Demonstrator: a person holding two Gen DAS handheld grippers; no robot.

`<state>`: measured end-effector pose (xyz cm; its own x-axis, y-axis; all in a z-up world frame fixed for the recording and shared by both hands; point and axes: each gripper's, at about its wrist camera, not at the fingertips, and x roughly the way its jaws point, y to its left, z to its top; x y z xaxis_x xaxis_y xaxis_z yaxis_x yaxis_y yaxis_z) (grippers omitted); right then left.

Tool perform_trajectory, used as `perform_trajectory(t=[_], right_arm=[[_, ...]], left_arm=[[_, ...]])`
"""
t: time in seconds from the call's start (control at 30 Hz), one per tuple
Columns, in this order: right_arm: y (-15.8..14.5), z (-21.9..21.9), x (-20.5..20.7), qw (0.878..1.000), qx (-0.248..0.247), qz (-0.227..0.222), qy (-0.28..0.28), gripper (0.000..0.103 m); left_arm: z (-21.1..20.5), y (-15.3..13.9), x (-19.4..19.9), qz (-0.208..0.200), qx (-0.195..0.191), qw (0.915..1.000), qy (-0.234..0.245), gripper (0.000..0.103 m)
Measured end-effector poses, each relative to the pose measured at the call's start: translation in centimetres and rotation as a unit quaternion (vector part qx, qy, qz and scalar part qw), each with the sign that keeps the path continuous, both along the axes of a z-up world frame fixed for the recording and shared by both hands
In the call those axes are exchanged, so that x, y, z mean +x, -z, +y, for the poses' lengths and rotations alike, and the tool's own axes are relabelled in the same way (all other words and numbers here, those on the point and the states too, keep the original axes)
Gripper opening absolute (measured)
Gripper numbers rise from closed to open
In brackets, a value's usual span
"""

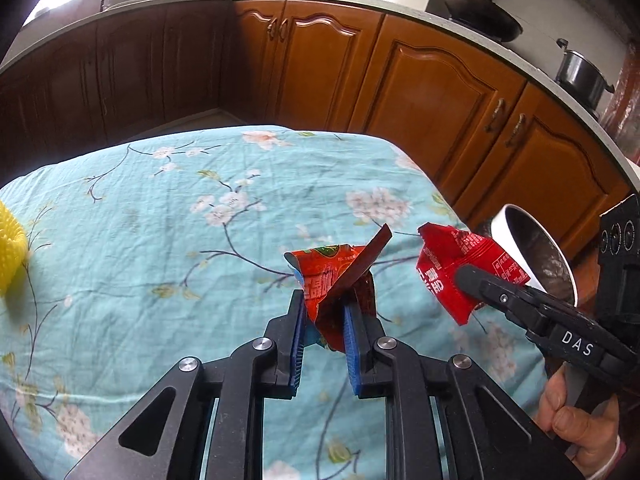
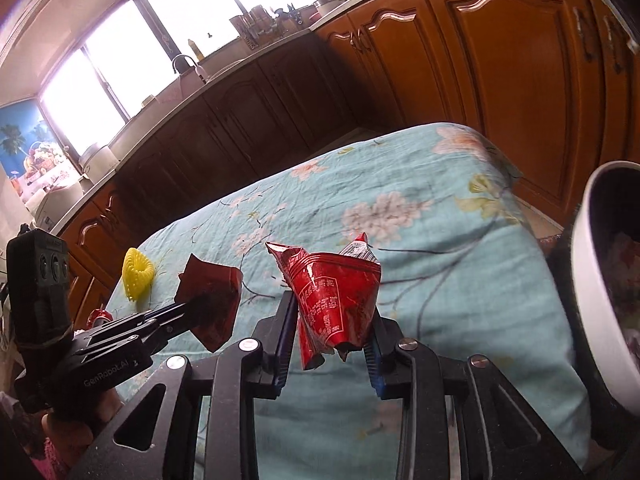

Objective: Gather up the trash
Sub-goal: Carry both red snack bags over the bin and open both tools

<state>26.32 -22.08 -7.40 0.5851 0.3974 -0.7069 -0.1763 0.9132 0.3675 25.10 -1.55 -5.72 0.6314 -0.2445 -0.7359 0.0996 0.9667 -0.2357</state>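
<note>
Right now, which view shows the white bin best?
The left wrist view: the bin shows its whole round rim and dark inside, behind the right gripper's wrapper. The right wrist view shows only part of its rim, cut off.

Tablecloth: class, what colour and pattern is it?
Tablecloth: light blue with white blossoms; left wrist view.

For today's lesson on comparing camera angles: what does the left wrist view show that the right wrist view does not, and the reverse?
Only the left wrist view shows the black wok and steel pot on the counter.

Only the right wrist view shows the windows, the palm-tree poster and a small red-and-white item near the table edge.

Both show the floral tablecloth, yellow spiky object, white bin, and each gripper shut on a red wrapper: left gripper, right gripper.
</note>
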Motion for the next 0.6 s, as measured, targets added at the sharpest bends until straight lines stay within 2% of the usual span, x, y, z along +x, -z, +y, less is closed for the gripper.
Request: perform_trajectory(t=[0.2, 0.6], right_arm=[[-1.4, -3.0, -3.6, 1.0, -0.004, -0.015, 0.023, 0.031], [-2.6, -6.1, -7.6, 0.998, -0.01, -0.031, 0.062, 0.031]], left_arm=[[-2.7, -0.6, -2.0, 0.002, 0.003, 0.9998, 0.021, 0.016], [-7.2, -2.2, -4.3, -0.01, 0.012, 0.9977, 0.066, 0.016]])
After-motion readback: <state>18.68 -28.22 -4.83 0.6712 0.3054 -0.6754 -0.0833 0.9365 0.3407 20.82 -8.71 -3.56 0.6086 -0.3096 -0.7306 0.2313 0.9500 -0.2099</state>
